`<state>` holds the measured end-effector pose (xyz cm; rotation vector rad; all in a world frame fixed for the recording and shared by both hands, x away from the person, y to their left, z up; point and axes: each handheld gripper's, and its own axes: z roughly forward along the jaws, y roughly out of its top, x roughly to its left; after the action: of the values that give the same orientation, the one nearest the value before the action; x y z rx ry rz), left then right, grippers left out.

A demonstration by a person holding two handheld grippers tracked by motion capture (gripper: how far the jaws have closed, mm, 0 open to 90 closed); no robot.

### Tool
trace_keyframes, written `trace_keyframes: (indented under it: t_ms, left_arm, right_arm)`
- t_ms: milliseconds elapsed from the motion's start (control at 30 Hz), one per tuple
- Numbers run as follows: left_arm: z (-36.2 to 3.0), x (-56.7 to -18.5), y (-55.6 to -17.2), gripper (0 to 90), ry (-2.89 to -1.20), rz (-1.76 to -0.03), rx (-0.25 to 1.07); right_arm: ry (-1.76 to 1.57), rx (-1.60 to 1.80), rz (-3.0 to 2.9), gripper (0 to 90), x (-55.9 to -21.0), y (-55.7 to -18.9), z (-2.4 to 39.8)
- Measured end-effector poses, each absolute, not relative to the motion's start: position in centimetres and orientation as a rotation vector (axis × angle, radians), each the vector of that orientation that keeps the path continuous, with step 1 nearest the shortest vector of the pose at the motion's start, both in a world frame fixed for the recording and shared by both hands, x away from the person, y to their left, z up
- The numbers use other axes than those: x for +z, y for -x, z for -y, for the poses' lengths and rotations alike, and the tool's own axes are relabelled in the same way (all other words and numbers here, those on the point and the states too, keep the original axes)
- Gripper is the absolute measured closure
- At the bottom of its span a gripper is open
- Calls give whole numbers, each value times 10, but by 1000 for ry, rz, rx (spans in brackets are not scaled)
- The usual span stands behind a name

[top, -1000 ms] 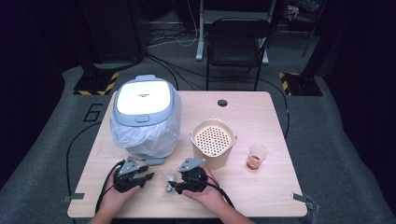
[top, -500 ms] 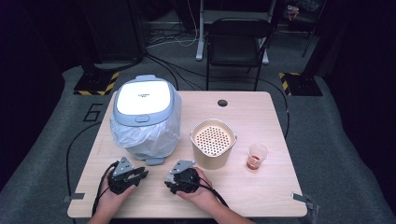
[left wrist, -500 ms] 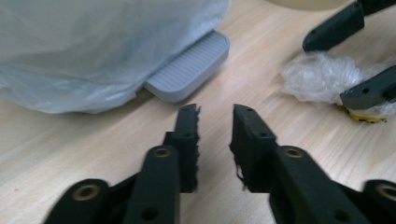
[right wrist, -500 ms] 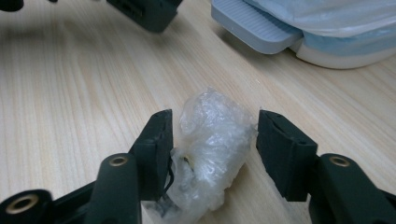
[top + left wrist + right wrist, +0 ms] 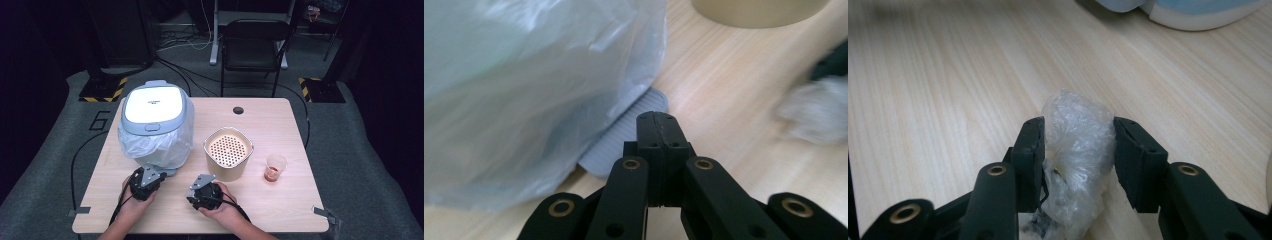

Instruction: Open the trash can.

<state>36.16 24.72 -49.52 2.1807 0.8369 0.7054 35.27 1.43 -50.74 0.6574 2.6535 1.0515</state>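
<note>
A grey-lidded bin (image 5: 155,107) wrapped in a clear plastic bag (image 5: 524,85) stands at the table's left. Just short of its ribbed grey foot (image 5: 624,135), my left gripper (image 5: 656,120) (image 5: 146,181) has just been closing and is shut with nothing between the jaws. To its right, my right gripper (image 5: 1078,135) (image 5: 202,192) has just been closing on a crumpled wad of clear plastic (image 5: 1080,145), which lies on the wood and fills the gap between both pads. That wad (image 5: 814,115) appears blurred at the right of the left gripper view.
A beige pot with a perforated insert (image 5: 227,152) stands mid-table, just beyond the right gripper. A small clear cup with red contents (image 5: 275,167) sits to its right. Both forearms come in over the table's near edge (image 5: 200,231). A chair (image 5: 255,47) stands behind the table.
My left gripper has edged forward toward the bagged bin and its jaws have come together. The right gripper's jaws have narrowed around the plastic wad; that hand has barely moved.
</note>
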Motion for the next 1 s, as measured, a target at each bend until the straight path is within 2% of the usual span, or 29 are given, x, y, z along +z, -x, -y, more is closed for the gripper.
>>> trace_keyframes:
  t_ms: [133, 333, 467, 667, 800, 1000]
  left_arm:
    - [-239, -498, -366, 900, -2225, -818, 798]
    - [-237, -503, -369, 900, -2243, -815, 817]
    - [-234, -508, -366, 900, -2258, -771, 885]
    - [-232, -511, -367, 900, -2283, -765, 876]
    - [-227, -515, -365, 900, -2317, -735, 938]
    - [-226, -521, -366, 900, -2316, -738, 942]
  right_arm:
    - [-667, 1045, -2653, 587, -507, -348, -9]
    - [-684, 1066, -2657, 590, -508, -348, -2]
    - [-715, 1080, -2654, 590, -509, -348, -1]
    - [-693, 1066, -2662, 591, -511, -349, 0]
    - [-704, 1066, -2667, 593, -512, -348, 0]
    - [-706, 1061, -2660, 605, -512, -347, -1]
